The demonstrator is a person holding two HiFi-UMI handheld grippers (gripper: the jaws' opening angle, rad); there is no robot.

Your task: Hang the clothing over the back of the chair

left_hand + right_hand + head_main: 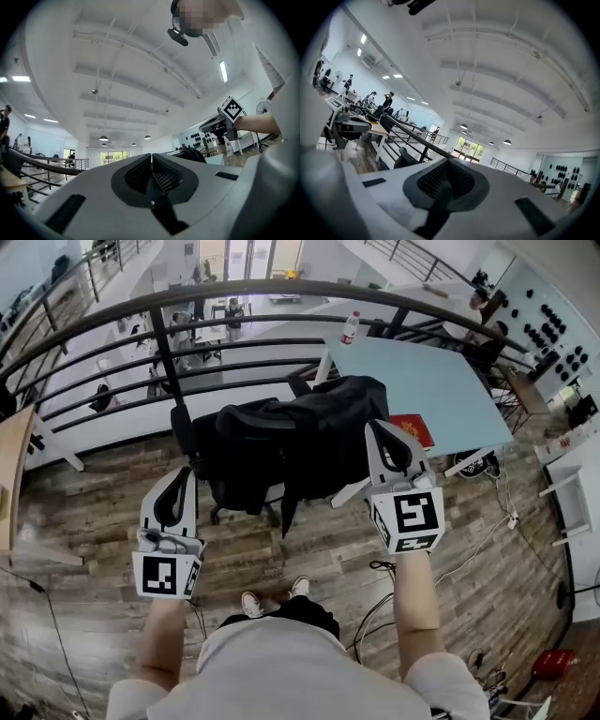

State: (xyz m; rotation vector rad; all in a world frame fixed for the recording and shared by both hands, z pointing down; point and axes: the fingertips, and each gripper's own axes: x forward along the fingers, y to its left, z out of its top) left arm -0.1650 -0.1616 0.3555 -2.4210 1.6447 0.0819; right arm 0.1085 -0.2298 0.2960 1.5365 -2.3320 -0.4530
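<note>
The clothing (314, 432), a black garment that looks like a jacket, lies bunched over the chair (184, 432). A part of it hangs down on the chair's near side, toward the person. I cannot tell whether it is already over the back or only on the seat and the armrest, because the black cloth and the black chair run together.

Both claws are on the near side of the chair, and neither holds the cloth. The left gripper (175, 482) has its jaws pressed together with nothing between them. The right gripper (387, 437) is also closed and empty, near the right edge of the cloth.

I judge the garment to be soft and limp, rather light but bulky, not fragile, and perhaps a little slippery on the chair. It will sag and fold wherever it is lifted. A good hold would be at two points on the collar or the shoulders, one claw on each, pinching a thick fold. Then the garment spreads open and can drape evenly across the back.
</note>
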